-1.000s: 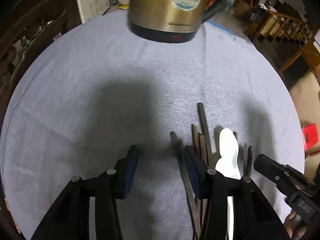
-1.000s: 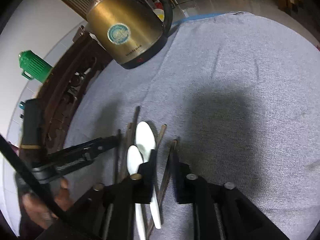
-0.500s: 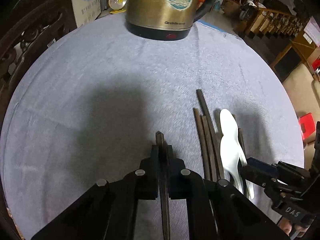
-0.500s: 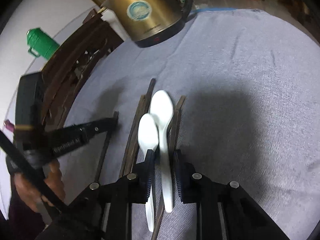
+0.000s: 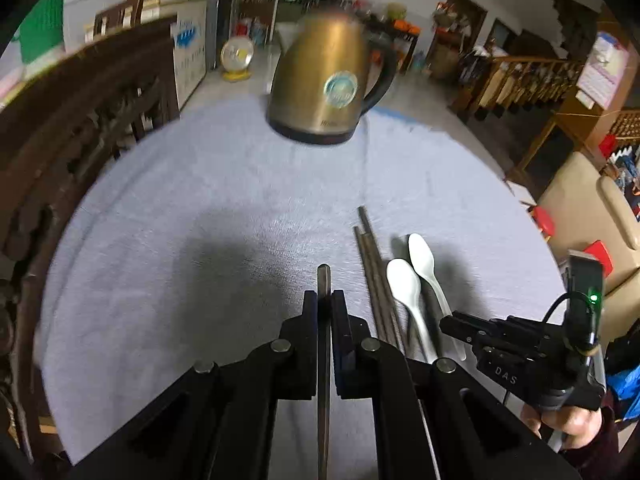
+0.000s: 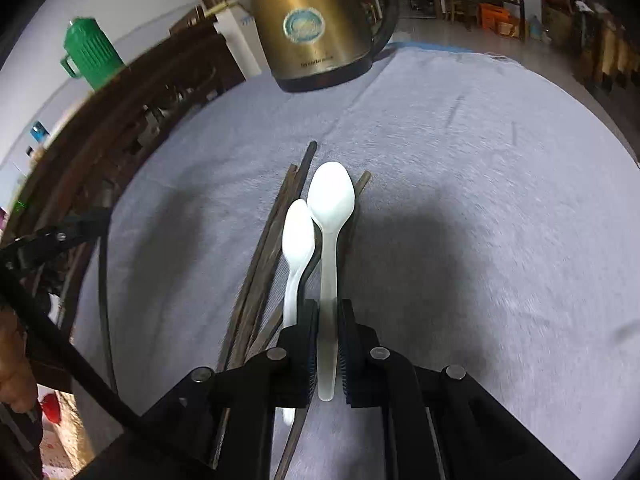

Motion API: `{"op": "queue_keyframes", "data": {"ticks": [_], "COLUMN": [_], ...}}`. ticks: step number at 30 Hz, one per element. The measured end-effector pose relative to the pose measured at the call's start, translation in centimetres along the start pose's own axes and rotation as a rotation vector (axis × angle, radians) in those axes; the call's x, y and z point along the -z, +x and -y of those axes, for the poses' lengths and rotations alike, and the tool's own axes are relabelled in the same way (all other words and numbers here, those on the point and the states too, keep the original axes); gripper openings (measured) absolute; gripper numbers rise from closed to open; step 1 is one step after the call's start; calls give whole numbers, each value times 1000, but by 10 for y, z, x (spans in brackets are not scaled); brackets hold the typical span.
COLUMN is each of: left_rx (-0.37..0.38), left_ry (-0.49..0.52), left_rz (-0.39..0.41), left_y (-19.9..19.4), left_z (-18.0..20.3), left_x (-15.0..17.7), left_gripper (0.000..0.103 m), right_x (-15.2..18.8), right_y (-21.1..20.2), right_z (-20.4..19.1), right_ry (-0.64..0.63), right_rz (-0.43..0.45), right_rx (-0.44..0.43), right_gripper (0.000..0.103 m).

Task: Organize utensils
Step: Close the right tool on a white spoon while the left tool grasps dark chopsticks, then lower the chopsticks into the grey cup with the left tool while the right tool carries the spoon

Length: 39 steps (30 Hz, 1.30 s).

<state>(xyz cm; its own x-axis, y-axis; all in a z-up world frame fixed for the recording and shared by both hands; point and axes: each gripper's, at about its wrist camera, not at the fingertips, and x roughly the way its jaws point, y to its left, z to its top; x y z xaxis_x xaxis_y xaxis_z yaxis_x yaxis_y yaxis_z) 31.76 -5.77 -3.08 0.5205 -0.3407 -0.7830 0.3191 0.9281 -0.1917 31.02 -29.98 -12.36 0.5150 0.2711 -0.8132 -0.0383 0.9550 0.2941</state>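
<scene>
We clamp one chopstick [image 5: 324, 320] in our left gripper [image 5: 324, 300] and a white spoon [image 6: 330, 216] in the right gripper [image 6: 328, 320], both lifted clear of the utensil pile [image 6: 272, 248] below the kettle [image 6: 316, 20], presumably to sort kinds apart.

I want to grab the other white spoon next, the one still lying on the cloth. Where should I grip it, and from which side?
Grip the smaller spoon by its thin handle, not the wide bowl, coming down from above with one of the fingers on each side. It lies flat, handle toward the grippers, tight beside the chopsticks, so a low approach from the side looks blocked.

Grey-clothed table [image 5: 200, 208] bears kettle [image 5: 328, 92], chopsticks [image 5: 372, 272], white spoon [image 5: 404, 284].
</scene>
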Motion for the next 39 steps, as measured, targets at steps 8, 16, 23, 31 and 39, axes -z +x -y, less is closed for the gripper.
{"op": "queue_keyframes", "data": {"ticks": [8,16,23,31,39], "left_rx": [27,87,102,99,130], "left_ry": [10,3,7,1,20], "left_rz": [101,174,278,341,410], "left_y": [-48,-100,-149,-179,-216], "left_z": [14,30,39,40,45], "left_x": [18,30,38,43,48], "left_gripper": [6,6,6,6,6], "right_x": [34,74,118,152,161], "right_y": [-53,-126,-159,-157,-145], "right_z": [4,-14,-48,-74,-83], "right_ry": [57,73,83,92,79], "right_rz": [126,326,471,531,548], "right_rx": [-71,-218,-367,-445,-406], "right_gripper": [11,11,11,11,11]}}
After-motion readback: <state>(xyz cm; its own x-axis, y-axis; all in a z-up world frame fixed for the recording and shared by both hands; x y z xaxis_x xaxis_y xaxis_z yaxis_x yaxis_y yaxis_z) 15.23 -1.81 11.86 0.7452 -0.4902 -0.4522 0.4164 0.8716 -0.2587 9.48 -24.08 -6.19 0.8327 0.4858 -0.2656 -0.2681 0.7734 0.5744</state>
